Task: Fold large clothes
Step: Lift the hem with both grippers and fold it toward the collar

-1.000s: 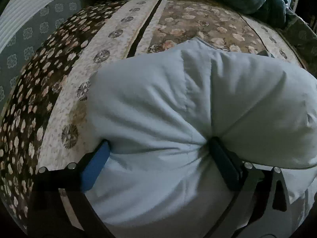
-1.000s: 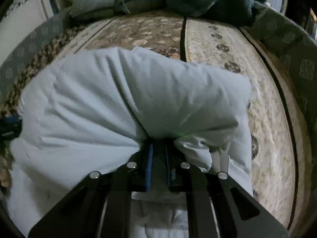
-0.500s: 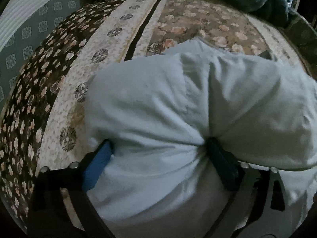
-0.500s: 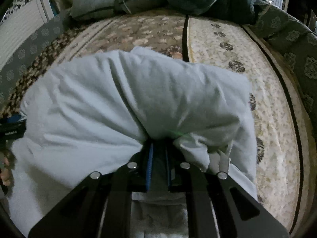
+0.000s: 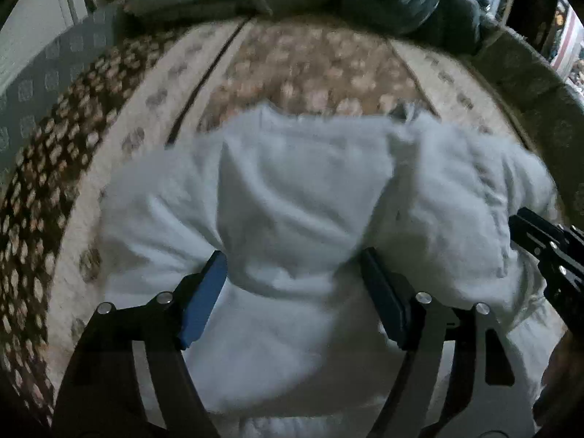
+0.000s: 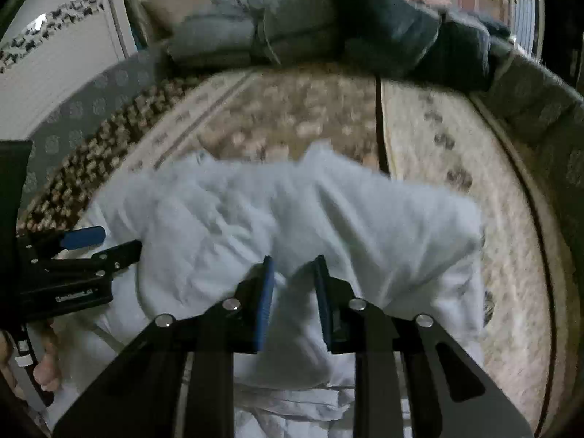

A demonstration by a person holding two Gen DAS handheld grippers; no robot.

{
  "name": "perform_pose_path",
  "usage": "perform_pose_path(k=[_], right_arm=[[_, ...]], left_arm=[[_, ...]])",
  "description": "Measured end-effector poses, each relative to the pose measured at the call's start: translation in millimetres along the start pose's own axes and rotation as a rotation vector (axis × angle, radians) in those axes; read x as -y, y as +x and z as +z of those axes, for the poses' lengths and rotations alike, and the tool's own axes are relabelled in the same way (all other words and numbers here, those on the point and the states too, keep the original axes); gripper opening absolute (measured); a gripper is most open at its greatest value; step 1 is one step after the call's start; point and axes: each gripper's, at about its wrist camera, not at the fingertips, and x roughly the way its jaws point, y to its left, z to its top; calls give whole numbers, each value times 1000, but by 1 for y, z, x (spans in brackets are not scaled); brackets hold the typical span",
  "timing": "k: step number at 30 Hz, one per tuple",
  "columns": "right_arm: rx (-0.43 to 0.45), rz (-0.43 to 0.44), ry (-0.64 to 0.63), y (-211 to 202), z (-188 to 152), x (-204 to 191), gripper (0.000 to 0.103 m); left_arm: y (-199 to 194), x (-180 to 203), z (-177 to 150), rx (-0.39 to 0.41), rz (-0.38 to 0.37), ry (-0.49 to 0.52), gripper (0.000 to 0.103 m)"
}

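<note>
The right gripper point(image 6: 294, 273) has its blue-padded jaws parted, with a bunched fold of the pale blue garment point(image 6: 365, 219) lying in the gap between them. The garment lies crumpled on a floral patterned bedspread point(image 6: 474, 138), and folded dark blankets point(image 6: 328, 33) are piled at its far edge. At the left edge the left gripper point(image 6: 95, 244) reaches in beside the garment, one blue pad point(image 6: 82, 237) visible.

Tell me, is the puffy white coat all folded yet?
Not yet. The puffy white coat is doubled over into a fat bundle on the bed. The left gripper and right gripper have cloth bunched between their fingers. Flattening and tidying the loose bottom edges looks left.
</note>
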Motion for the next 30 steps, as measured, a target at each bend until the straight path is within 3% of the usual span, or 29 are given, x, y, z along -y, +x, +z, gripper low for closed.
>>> perform_pose_path(k=[3,12,21,27,30], right_arm=[[-24,20,47,11,-10,8,22],[-85,-37,40,46,-18,8,21],[-124,-58,27,52,-18,6,20],[-123,-38,19,38,-12,4,23],[-84,14,19,12,-16,8,31]], left_arm=[[10,0,-6,-1,16,15,77],[37,1,-2,-44,57,38,79],[47,1,5,-94,65,50,80],[31,-3,2,-86,32,52,80],[5,-10,-6,-46,25,71,77]])
